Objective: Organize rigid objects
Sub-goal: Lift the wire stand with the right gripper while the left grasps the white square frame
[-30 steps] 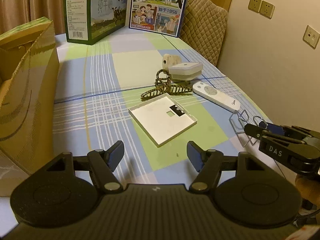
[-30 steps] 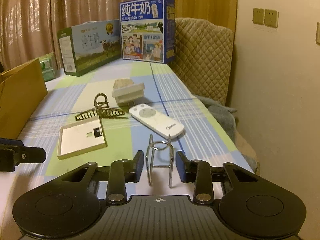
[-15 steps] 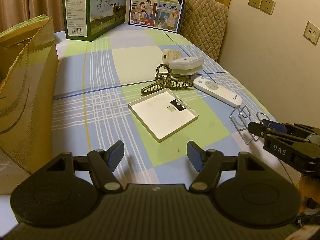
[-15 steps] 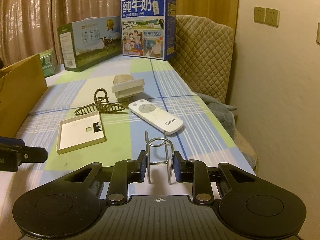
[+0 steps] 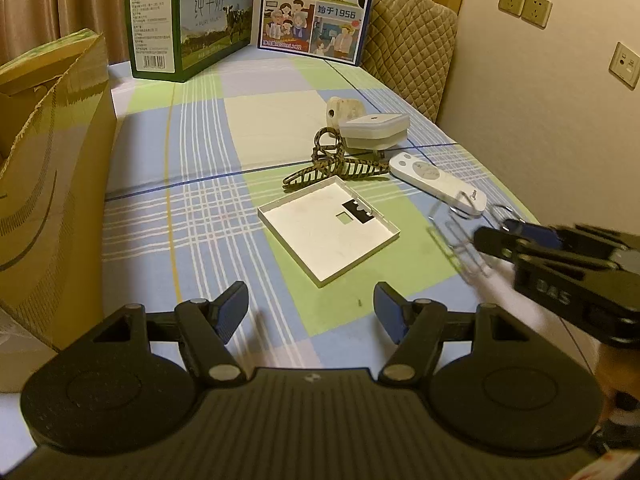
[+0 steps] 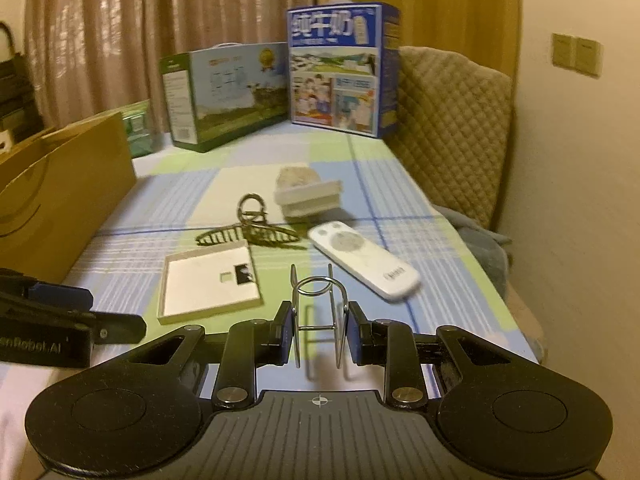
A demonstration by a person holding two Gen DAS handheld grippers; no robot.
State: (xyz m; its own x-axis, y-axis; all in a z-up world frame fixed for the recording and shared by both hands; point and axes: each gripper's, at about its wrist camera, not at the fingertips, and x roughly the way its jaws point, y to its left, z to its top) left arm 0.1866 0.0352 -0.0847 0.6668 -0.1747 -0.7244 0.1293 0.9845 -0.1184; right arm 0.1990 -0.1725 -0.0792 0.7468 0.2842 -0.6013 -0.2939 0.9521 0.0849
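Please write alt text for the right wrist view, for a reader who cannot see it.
The right gripper has its jaws shut on a wire rack above a checked tablecloth. Ahead lie a white remote, a flat white tray and a hair claw; two milk cartons stand at the far end.

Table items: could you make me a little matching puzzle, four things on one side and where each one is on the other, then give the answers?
Things:
1. wire rack
2. white remote
3. hair claw clip
4. blue milk carton box

Places:
A. standing at the far end of the table, beside the green milk box
B. lying just behind the flat white tray
C. pinched between the fingers of the right gripper
D. flat on the cloth, right of the clip

Pairs: 1-C, 2-D, 3-B, 4-A
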